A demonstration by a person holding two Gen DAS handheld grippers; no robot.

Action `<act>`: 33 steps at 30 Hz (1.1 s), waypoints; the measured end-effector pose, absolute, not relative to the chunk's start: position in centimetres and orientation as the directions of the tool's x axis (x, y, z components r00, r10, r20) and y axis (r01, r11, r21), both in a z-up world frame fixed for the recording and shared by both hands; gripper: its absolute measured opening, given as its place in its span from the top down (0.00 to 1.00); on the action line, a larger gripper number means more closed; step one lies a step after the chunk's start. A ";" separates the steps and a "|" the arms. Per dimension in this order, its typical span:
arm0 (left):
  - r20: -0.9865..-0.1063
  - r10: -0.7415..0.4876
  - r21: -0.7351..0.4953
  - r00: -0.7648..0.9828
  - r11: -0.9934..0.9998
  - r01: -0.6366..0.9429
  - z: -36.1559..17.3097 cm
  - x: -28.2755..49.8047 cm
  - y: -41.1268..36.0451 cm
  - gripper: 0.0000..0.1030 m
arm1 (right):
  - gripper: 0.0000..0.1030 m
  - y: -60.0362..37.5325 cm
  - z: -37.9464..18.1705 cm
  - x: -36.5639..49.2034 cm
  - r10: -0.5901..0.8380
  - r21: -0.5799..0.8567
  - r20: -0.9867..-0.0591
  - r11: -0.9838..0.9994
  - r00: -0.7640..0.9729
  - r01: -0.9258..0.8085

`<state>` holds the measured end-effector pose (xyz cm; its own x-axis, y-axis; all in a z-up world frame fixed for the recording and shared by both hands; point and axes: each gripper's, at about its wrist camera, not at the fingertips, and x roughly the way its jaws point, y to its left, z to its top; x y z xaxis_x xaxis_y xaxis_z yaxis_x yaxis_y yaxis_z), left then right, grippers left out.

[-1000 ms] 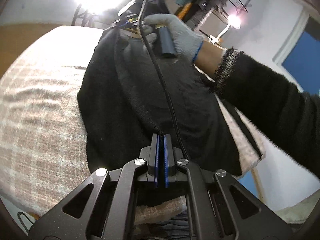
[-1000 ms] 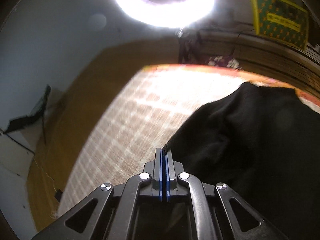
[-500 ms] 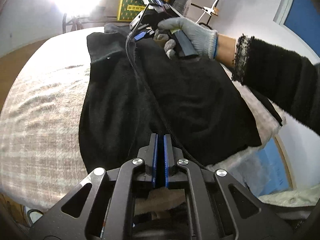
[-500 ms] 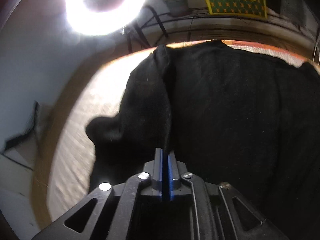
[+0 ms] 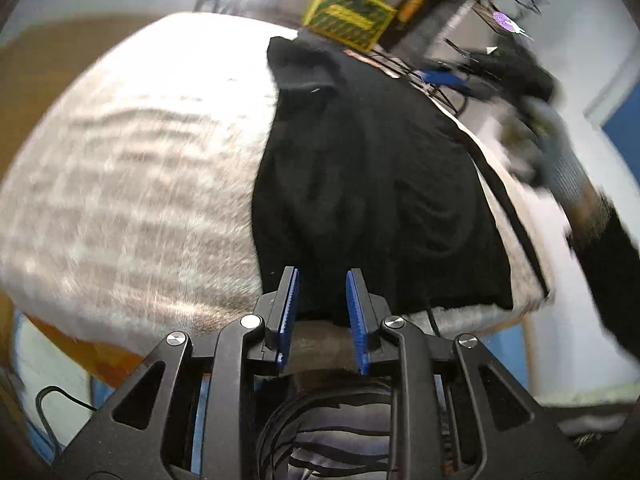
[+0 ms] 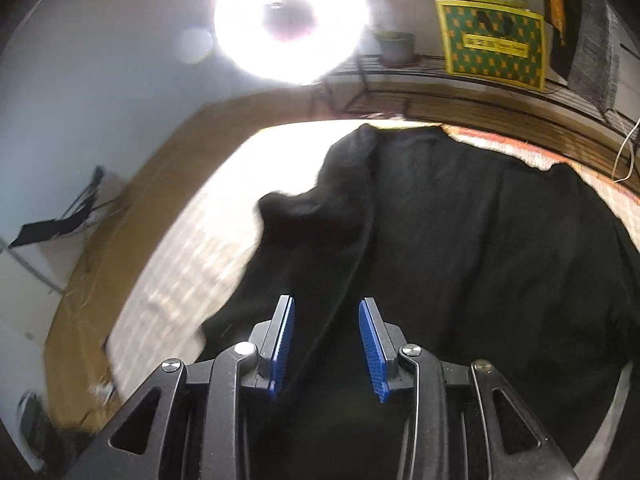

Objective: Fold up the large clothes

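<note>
**A:** Status? How far into the fold r we?

**B:** Partway, I'd say. Black garment [image 5: 360, 184] lies on the plaid blanket [image 5: 120, 184], right half of the bed in my left cam, near edge hanging at the bed's front. In the right cam one side flap [image 6: 312, 216] is laid over the main body, w/ a long crease down it, so looks like one lengthwise fold is in.

**A:** Grippers?

**B:** Both just let go. Left gripper [image 5: 322, 312] has its jaws parted, they've just been opening, nothing pinched; the hem sits just beyond the tips. Right gripper [image 6: 326, 344] same: jaws just been opening, now spread, hanging over the folded edge, cloth under the gap but pads not pressing it.

**A:** What's left?

**B:** Prob. the other side, then fold it across to shorten. Flap's lumpy near the top corner, needs smoothing imo. Right hand [image 5: 556, 152] in the left cam is blurred, can't tell more there.
</note>
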<state>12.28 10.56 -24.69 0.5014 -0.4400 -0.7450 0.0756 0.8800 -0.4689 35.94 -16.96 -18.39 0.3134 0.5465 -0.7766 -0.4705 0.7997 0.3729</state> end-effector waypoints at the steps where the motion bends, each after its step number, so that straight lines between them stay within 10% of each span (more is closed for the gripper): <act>1: -0.750 -0.441 -0.479 0.494 0.876 0.055 -25.2 12.6 10.7 0.77 | 0.65 -16.9 -18.3 34.6 0.563 0.389 -0.771 0.786 0.297 -0.482; 7: -0.796 -0.328 -0.424 0.508 0.902 -0.083 -27.2 13.8 11.4 0.54 | 0.65 -16.4 -19.1 26.6 0.629 0.445 -0.747 0.713 0.215 -0.543; 14: -0.756 -0.312 -0.460 0.575 0.878 -0.129 -26.3 12.3 11.2 0.54 | 0.67 -12.3 -22.0 23.2 0.615 0.415 -0.772 0.678 0.159 -0.607; 23: -0.784 -0.352 -0.431 0.511 0.901 -0.041 -26.8 13.0 7.2 0.72 | 0.67 -11.1 -24.1 22.9 0.556 0.370 -0.813 0.722 0.173 -0.584; 25: -0.792 -0.344 -0.413 0.504 0.910 -0.027 -26.8 13.3 6.6 0.95 | 0.67 -11.2 -24.8 22.9 0.548 0.372 -0.819 0.732 0.168 -0.570; 33: -0.755 -0.279 -0.370 0.593 0.928 -0.035 -23.5 11.7 7.0 0.97 | 0.69 -10.2 -26.0 22.1 0.529 0.357 -0.835 0.727 0.148 -0.587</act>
